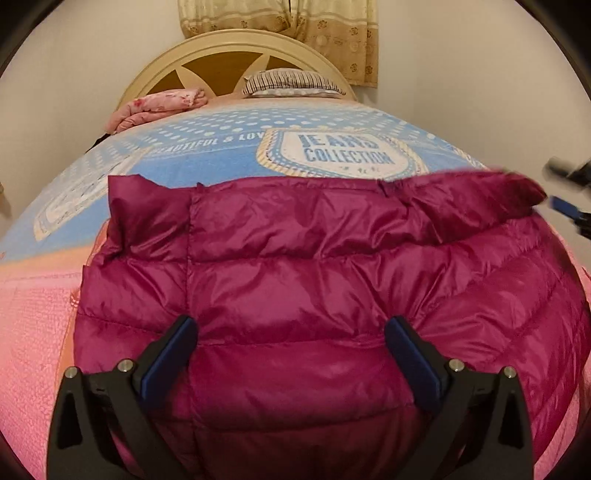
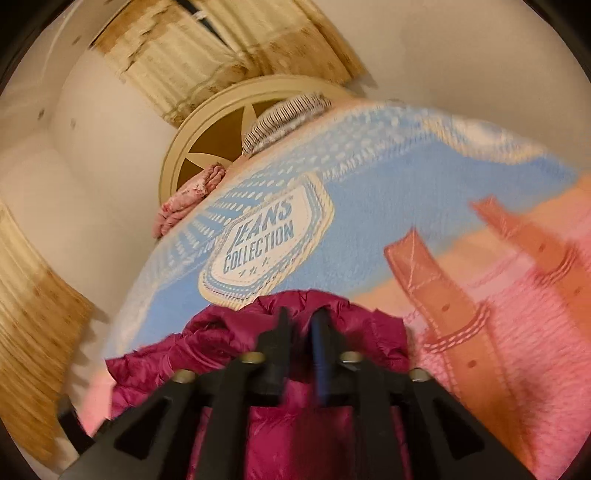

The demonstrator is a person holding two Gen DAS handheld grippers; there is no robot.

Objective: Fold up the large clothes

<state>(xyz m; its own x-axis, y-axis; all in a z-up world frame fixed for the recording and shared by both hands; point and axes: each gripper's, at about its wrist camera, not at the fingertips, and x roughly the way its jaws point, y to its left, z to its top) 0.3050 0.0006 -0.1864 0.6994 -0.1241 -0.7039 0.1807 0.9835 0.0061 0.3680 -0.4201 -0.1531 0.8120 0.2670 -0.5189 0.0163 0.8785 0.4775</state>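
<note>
A magenta quilted down jacket (image 1: 314,266) lies spread on the bed's blue and pink blanket (image 1: 207,155). My left gripper (image 1: 290,332) is open, its two blue-padded fingers (image 1: 168,365) standing wide apart just above the jacket's near part. In the right wrist view my right gripper (image 2: 303,325) has its jaws nearly together over bunched magenta jacket fabric (image 2: 229,343); the blur hides whether fabric is pinched. The right gripper also shows blurred at the far right of the left wrist view (image 1: 569,195), by the jacket's raised sleeve (image 1: 491,195).
A cream round headboard (image 1: 236,55) stands at the far end, with a striped pillow (image 1: 291,83) and a folded pink quilt (image 1: 155,107) before it. Beige curtains (image 1: 280,26) hang behind. Walls close both sides of the bed.
</note>
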